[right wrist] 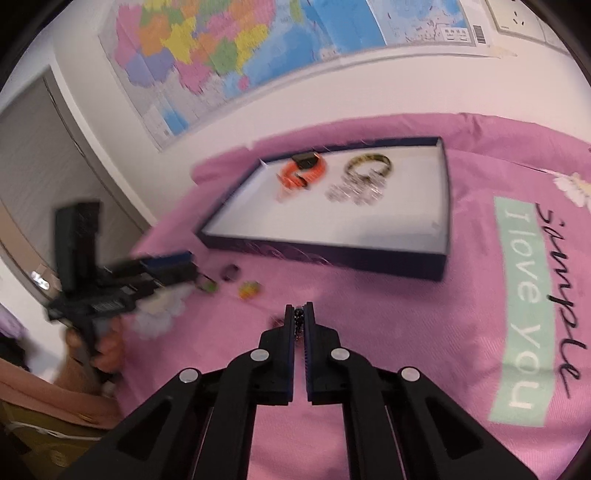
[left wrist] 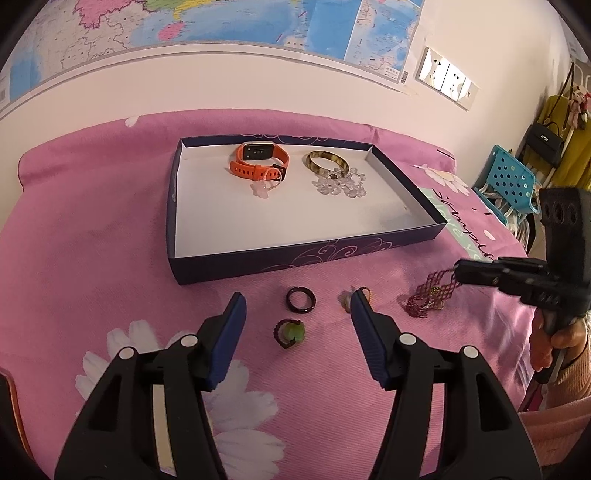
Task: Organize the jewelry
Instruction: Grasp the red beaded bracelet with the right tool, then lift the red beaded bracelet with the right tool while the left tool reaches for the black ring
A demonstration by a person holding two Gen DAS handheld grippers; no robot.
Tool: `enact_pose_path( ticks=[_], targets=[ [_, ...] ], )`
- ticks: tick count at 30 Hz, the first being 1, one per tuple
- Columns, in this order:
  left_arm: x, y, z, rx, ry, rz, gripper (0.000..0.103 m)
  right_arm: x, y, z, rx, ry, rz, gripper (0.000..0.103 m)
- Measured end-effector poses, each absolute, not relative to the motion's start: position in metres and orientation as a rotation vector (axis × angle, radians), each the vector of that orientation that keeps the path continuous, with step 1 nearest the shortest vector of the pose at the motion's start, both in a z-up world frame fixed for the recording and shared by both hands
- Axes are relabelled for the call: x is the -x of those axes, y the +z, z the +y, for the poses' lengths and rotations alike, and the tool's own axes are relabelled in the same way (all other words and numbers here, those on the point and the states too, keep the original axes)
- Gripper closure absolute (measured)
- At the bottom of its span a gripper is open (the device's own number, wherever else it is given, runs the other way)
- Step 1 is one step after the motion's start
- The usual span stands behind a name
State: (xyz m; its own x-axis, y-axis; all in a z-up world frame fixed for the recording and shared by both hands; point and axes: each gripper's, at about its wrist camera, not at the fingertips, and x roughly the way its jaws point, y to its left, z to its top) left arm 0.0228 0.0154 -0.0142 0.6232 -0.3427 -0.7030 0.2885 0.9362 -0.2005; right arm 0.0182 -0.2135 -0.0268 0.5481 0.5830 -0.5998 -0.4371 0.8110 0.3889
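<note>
While a pink floral bedspread (left wrist: 110,229) fills most of both views, a shallow dark blue box (left wrist: 295,258) with a white floor sits in the centre of the left wrist view. Inside it, toward the upper edge, lie an orange watch (left wrist: 258,160), a tortoiseshell bangle (left wrist: 327,162) and a clear bead necklace (left wrist: 340,184) just below the bangle.

Below the box, on the cloth, lie a dark ring (left wrist: 301,300) and, lower, a ring with a green stone (left wrist: 290,332). The left gripper (left wrist: 298,314) hangs over them with its blue pads spread apart, grasping nothing; a small orange-toned piece (left wrist: 347,301) peeks out beside its right pad.

At the right edge of that view, the right gripper (left wrist: 460,273) is clenched on one end of a maroon beaded mesh bracelet (left wrist: 430,295), the rest of which lies bunched on the cloth. In the right wrist view (blurred), dark beads show pinched between its closed pads (right wrist: 290,325). A map (left wrist: 221,22) hangs on the wall above.
</note>
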Motion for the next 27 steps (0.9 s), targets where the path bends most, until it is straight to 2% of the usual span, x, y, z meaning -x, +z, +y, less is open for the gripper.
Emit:
enact_pose_path(
  ticks=[13, 18, 27],
  targets=[
    [-0.016, -0.015, 0.004, 0.023, -0.406, 0.816, 0.045, -0.022, -0.004, -0.207, -0.253, 0.671, 0.708, 0.100],
    [-0.015, -0.017, -0.001, 0.014, -0.413, 0.823, 0.045, -0.025, -0.008, -0.202, -0.186, 0.591, 0.728, 0.100],
    [-0.016, -0.019, 0.000, 0.012, -0.418, 0.828, 0.045, -0.028, -0.018, -0.205, -0.227, 0.627, 0.746, 0.100]
  ],
)
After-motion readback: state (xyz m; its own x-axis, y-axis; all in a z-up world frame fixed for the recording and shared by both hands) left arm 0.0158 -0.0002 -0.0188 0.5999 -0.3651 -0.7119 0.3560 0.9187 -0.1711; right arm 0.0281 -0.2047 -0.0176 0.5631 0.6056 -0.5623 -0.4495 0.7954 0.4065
